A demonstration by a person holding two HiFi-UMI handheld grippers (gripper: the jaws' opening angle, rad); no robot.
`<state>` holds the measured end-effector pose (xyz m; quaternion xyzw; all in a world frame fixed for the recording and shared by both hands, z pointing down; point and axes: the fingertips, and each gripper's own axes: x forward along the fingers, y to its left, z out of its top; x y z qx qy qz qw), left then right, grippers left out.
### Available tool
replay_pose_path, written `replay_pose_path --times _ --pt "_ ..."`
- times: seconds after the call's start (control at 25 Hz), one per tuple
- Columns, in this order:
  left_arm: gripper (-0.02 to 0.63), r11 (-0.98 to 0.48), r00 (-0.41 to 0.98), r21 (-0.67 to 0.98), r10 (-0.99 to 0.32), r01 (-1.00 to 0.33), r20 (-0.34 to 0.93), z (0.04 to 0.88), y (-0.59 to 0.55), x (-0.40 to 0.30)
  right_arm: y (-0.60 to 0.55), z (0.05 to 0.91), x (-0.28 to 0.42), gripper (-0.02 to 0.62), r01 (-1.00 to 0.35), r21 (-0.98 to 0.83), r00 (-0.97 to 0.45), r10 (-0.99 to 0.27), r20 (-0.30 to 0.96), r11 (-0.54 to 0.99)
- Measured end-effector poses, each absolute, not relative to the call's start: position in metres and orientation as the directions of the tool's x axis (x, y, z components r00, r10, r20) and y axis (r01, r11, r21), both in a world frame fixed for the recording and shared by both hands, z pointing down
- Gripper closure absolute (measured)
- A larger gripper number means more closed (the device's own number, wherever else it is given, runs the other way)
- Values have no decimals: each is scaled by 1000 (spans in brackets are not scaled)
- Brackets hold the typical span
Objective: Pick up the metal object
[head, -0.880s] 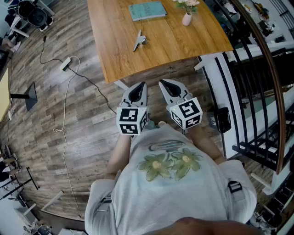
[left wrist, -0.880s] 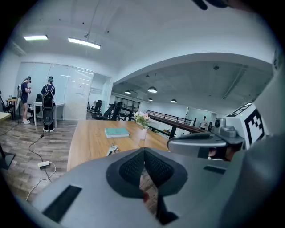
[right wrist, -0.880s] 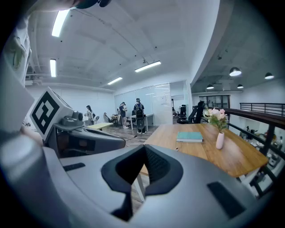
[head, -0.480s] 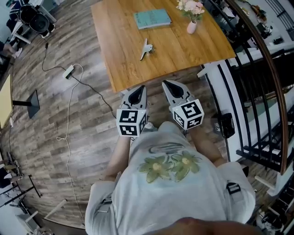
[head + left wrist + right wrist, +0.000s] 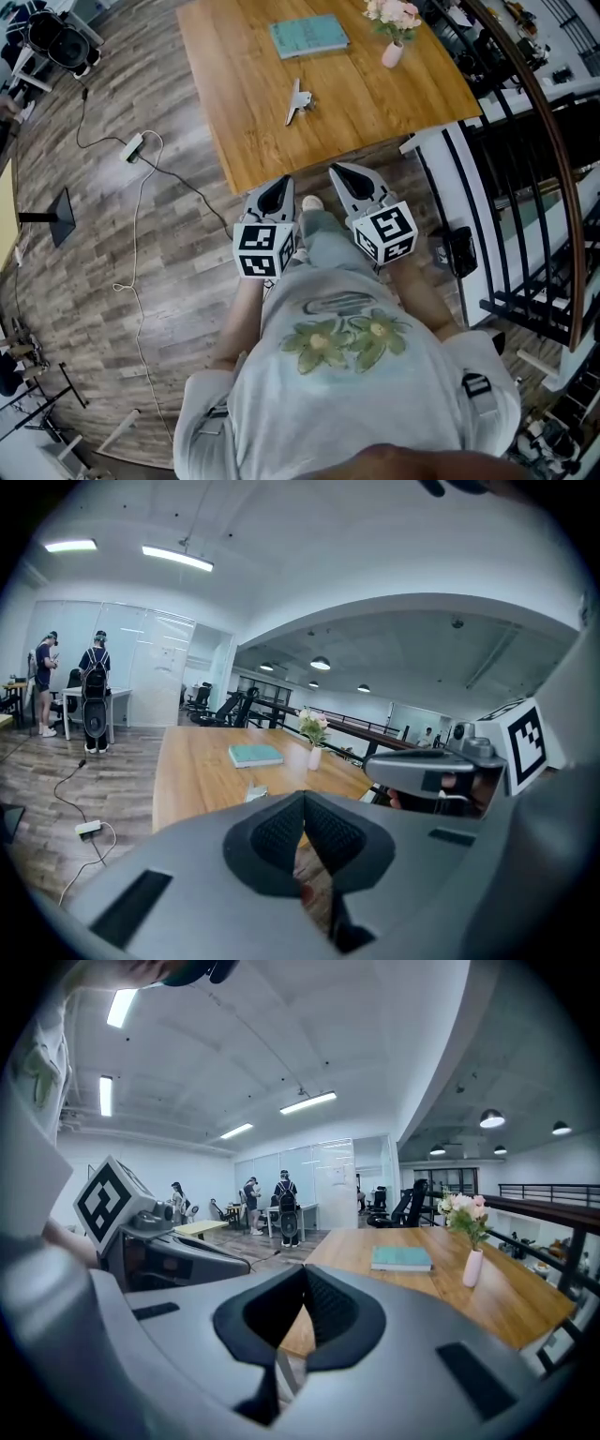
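The metal object (image 5: 297,101) is a small silvery piece lying near the middle of the wooden table (image 5: 253,141). In the left gripper view the metal object (image 5: 256,792) shows just above the jaws. Both grippers are held side by side in front of the person's chest, short of the table's near edge. My left gripper (image 5: 279,183) (image 5: 304,799) has its jaws closed tip to tip with nothing between them. My right gripper (image 5: 337,171) (image 5: 305,1274) is shut and empty too. In the right gripper view the metal object is hidden.
A teal book (image 5: 309,36) and a pink vase with flowers (image 5: 394,49) stand at the table's far side. A white cable with a power strip (image 5: 136,145) lies on the wood floor at left. A black railing (image 5: 525,187) runs along the right. People (image 5: 94,691) stand far off.
The table has come a little nearer in the head view. The person's leg and shoe have swung forward between the two grippers. Both grippers stay shut and side by side.
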<state>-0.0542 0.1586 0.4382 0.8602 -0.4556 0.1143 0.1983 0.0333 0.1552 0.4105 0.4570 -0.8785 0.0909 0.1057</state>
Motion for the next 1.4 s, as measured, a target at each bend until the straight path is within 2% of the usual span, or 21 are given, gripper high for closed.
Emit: replay_pose_path --times 0.44,0.8,1.4 --pt "591 -508 553 219 -745 -833 374 443 87 -55 86 418 35 586 -813 -67 -574 -776 261 578" --pt "591 -465 517 226 -771 -856 371 437 34 -59 22 416 33 555 -780 -68 -615 -741 271 622" --pt "591 -397 449 211 -804 -893 390 446 -32 -61 -40 442 29 430 -677 -55 -706 -627 329 734"
